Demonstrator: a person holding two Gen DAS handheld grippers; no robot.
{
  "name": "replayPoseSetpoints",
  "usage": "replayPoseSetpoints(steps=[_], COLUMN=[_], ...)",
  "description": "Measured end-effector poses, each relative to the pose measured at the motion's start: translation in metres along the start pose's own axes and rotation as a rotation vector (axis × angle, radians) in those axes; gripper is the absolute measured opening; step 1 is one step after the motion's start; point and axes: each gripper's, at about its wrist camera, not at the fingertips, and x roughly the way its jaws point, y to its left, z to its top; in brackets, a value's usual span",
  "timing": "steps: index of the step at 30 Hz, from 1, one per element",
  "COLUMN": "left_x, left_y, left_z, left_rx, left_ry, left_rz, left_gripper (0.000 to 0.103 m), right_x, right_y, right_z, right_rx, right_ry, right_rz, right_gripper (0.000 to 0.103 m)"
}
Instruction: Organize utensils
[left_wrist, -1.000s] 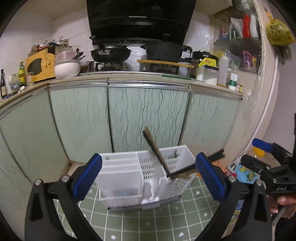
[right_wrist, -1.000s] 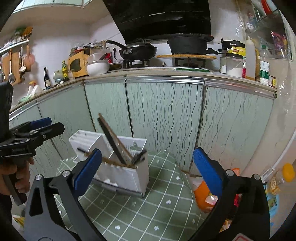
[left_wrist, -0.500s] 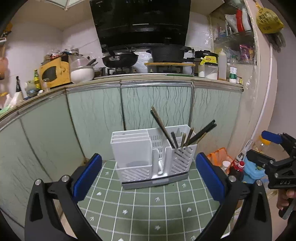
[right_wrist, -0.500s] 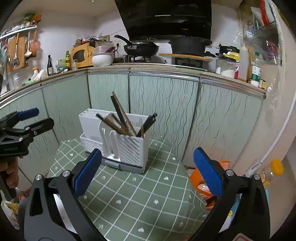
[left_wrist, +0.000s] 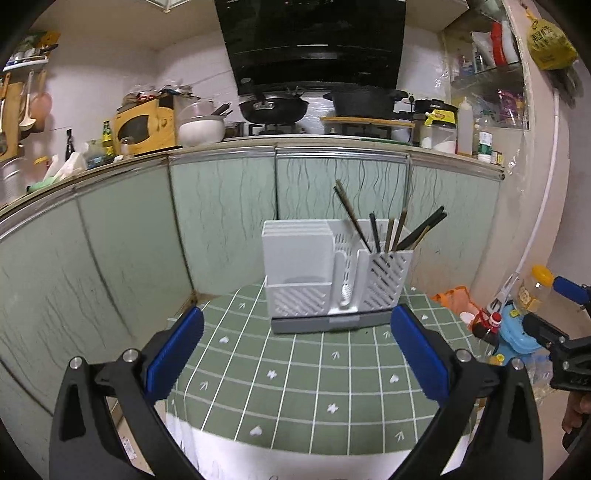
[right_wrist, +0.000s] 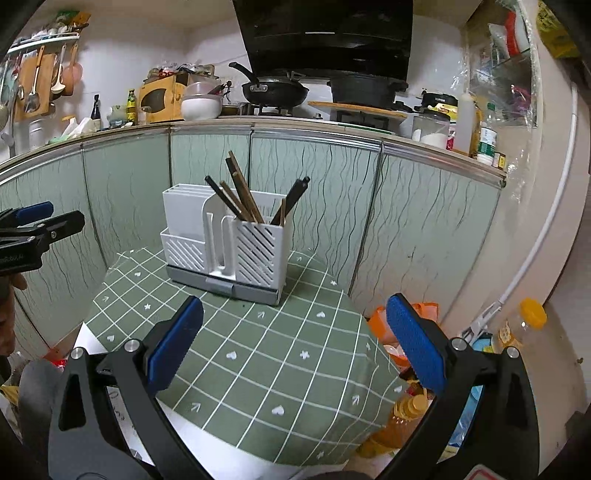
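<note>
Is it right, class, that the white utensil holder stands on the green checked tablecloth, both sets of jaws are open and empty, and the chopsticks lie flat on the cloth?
Not quite. The chopsticks stand leaning in the white utensil holder, as the right wrist view shows. The rest holds.

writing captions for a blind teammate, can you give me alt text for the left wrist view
A white utensil holder stands on a green checked tablecloth, with chopsticks upright or leaning in its right compartment. The open left gripper frames it from below, empty; the right gripper shows at the right edge, before green kitchen cabinets.
</note>
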Motion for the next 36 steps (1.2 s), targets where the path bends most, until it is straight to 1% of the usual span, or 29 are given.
replayPoseSetpoints(steps=[8,16,24,27,32,36], left_x=[-0.008,-0.012,-0.006,-0.004,-0.003,0.001], left_y=[0.005,0.005,0.009,0.008,0.002,-0.003], left_z=[-0.03,-0.059,-0.087,-0.095,-0.105,-0.108], left_rx=[-0.02,-0.003,-0.018,-0.021,0.012,0.041], left_ry=[0.026,0.041,0.095,0.116,0.141,0.166], left_rz=[0.021,0.047,0.057,0.05,0.045,0.055], left_gripper=[0.099,0.099,0.099,0.099,0.099,0.099], right_x=[0.0,0.008,0.014,0.016,0.021,0.022], right_y=[0.009,0.01,0.016,0.019,0.02,0.021], right_z=[-0.029,-0.052,-0.07,-0.075,-0.08,-0.083], right_rx=[0.01,0.039,0.039,0.04,0.044,0.046], right_ry=[0.035,0.077,0.111,0.122,0.14,0.148], right_rz=[0.009,0.017,0.027,0.032,0.039,0.042], right_gripper=[0.095,0.095,0.095,0.095,0.095,0.095])
